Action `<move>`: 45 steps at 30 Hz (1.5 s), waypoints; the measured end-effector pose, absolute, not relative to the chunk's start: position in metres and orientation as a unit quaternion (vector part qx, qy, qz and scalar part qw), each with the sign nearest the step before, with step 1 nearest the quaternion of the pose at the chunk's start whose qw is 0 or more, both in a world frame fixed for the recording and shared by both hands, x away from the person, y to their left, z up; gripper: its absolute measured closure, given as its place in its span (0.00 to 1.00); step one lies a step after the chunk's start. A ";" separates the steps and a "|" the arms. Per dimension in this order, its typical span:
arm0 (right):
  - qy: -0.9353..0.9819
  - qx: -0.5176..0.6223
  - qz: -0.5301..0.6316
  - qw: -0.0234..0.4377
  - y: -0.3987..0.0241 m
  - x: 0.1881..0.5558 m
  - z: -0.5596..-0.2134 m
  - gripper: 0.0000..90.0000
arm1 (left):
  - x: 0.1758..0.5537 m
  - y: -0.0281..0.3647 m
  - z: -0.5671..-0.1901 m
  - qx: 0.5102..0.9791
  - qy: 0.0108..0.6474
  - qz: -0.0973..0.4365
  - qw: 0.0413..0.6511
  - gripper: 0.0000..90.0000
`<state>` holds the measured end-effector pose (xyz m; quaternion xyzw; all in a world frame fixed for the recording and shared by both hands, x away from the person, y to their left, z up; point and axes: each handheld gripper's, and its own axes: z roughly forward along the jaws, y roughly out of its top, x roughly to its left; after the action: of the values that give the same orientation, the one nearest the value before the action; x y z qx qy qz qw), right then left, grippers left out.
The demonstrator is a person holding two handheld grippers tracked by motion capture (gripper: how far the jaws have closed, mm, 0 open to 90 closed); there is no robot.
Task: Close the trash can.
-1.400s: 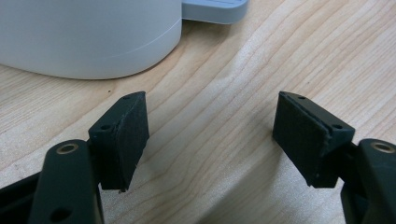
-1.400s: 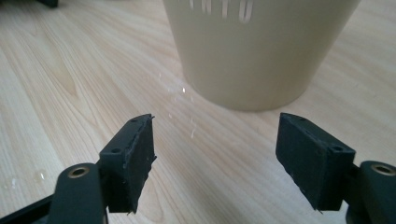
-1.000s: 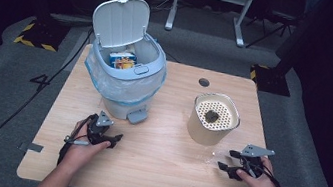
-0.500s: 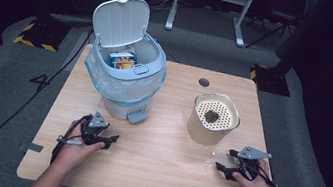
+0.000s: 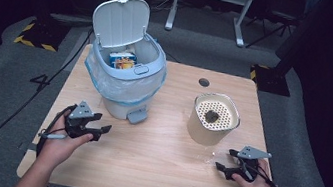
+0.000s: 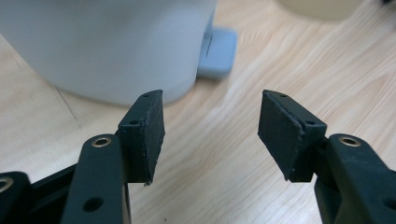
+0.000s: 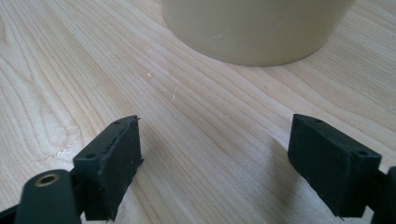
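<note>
The pale blue plastic pedal bin [image 5: 124, 74] stands on the left half of the light wooden table [image 5: 161, 148], just beyond the left gripper [image 5: 98, 131], whose black jaws point toward the bin's lower wall and its small blue foot pedal [image 5: 136, 115]. In the left gripper view the bin's pale wall [image 6: 107, 42] rises close ahead and the pedal [image 6: 217, 51] sits a little to the right, with bare wood between the pads. The left jaws stand apart with nothing between them, and they have just been closing somewhat. The bin stands upright, its long axis vertical, its white hinged lid [image 5: 119, 21] raised and leaning away from the person, its pedal facing the near edge. A clear bag lines its rim, and a blue and orange carton [image 5: 122, 59] lies inside. To the right, the cream round container with a perforated top [image 5: 212, 118] stands upright, a dark lump [image 5: 211, 116] resting on the holes. The right gripper [image 5: 225, 159] rests near its base, aimed at the cream wall [image 7: 257, 28]; its jaws, which have just been opening, are spread wide and empty.
</note>
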<state>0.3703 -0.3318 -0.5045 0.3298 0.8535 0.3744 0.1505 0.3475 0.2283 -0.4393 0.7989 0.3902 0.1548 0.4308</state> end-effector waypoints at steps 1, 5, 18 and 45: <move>0.853 0.330 0.374 0.151 -0.332 0.370 -0.504 0.19 | 0.347 0.230 -0.434 0.797 0.388 0.155 0.437 0.46; 0.853 0.331 0.375 0.151 -0.332 0.370 -0.505 0.19 | 0.346 0.236 -0.416 0.790 0.381 0.150 0.457 0.46; 0.853 0.330 0.374 0.150 -0.332 0.370 -0.504 0.19 | 0.352 0.263 -0.336 0.749 0.385 0.231 0.487 0.48; 0.853 0.331 0.375 0.150 -0.332 0.370 -0.504 0.19 | 0.429 0.290 -0.246 0.675 0.411 0.295 0.536 0.51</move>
<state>0.3703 -0.3318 -0.5045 0.3305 0.8531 0.3750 0.1498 0.4294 0.2898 -0.2459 0.6755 0.4113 0.2950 0.5362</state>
